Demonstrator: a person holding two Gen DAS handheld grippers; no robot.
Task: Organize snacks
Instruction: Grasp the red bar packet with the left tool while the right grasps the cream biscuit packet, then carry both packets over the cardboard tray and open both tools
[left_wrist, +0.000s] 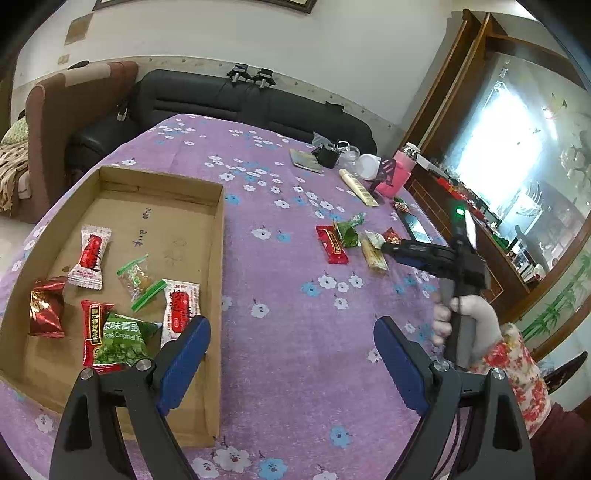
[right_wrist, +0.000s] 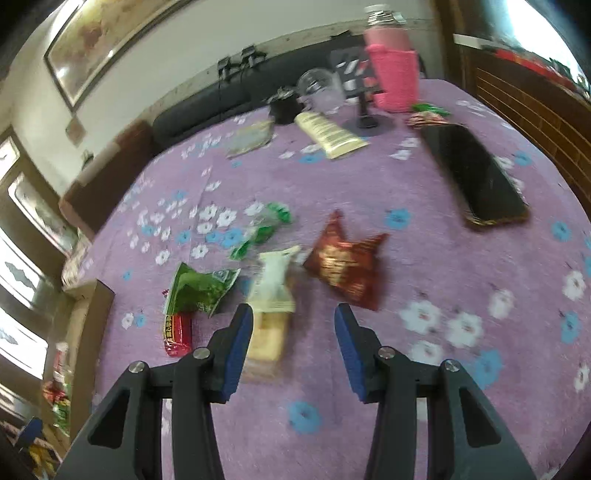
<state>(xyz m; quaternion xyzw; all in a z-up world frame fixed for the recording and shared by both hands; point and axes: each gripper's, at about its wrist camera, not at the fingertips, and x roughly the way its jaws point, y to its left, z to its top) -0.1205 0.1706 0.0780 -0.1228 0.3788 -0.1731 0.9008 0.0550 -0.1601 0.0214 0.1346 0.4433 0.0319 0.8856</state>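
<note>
A shallow cardboard box (left_wrist: 218, 258) lies on the purple flowered tablecloth and holds several snack packets, among them a green pea packet (left_wrist: 122, 341) and a red-and-white candy (left_wrist: 90, 258). My left gripper (left_wrist: 291, 343) is open and empty, hovering by the box's right wall. More snacks lie loose on the cloth: a dark red packet (right_wrist: 347, 264), a cream wafer packet (right_wrist: 271, 288), a green packet (right_wrist: 201, 288) and a red bar (right_wrist: 177, 334). My right gripper (right_wrist: 293, 321) is open and empty just above the wafer packet; it also shows in the left wrist view (left_wrist: 388, 245).
A black phone (right_wrist: 476, 181), a cream tube (right_wrist: 328, 134), a pink bottle holder (right_wrist: 393, 70), a clear cup (right_wrist: 321, 90) and a small black item (right_wrist: 284, 109) sit at the table's far side. A black sofa (left_wrist: 240, 99) stands behind the table and a wooden cabinet (left_wrist: 461, 110) at the right.
</note>
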